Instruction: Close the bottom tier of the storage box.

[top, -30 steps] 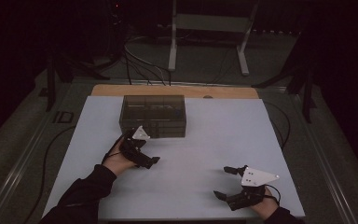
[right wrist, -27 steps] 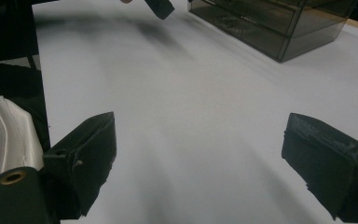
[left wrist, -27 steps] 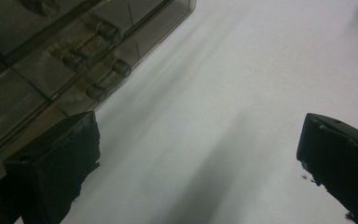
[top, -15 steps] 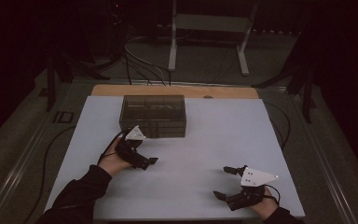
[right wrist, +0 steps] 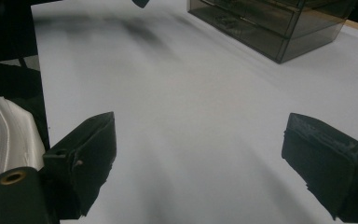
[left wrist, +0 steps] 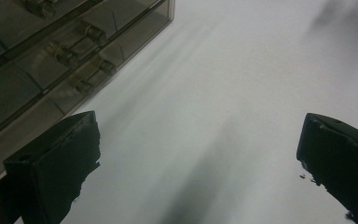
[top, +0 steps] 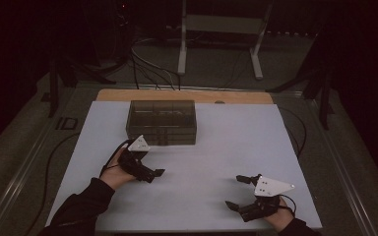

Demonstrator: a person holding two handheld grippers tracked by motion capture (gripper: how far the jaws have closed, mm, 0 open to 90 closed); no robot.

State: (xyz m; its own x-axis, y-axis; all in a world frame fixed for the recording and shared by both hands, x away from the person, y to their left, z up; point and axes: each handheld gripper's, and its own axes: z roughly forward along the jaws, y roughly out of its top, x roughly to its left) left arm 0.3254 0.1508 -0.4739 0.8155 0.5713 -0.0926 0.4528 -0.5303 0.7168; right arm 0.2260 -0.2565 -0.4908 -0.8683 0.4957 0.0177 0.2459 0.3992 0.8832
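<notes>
A smoky see-through drawer box [top: 161, 122] stands on the white table top [top: 226, 142], toward the back and left of centre. My left gripper [top: 145, 167] hovers just in front of the box's left corner, jaws spread and empty. In the left gripper view the left gripper [left wrist: 196, 158] is open over bare table, with the drawer box [left wrist: 51, 56] at the upper left and small handles showing on its drawers. My right gripper [top: 236, 191] sits near the front right edge, open and empty. In the right gripper view the right gripper [right wrist: 200, 163] points toward the drawer box [right wrist: 270, 23].
A wooden strip [top: 182, 96] edges the table's far side. Cables [top: 54, 157] trail off the table's left and right sides. A metal stand [top: 221, 44] is on the floor behind. A white ribbed object [right wrist: 4, 140] sits at the left of the right gripper view.
My left gripper has shifted slightly to the left and toward the person. The right gripper has barely moved.
</notes>
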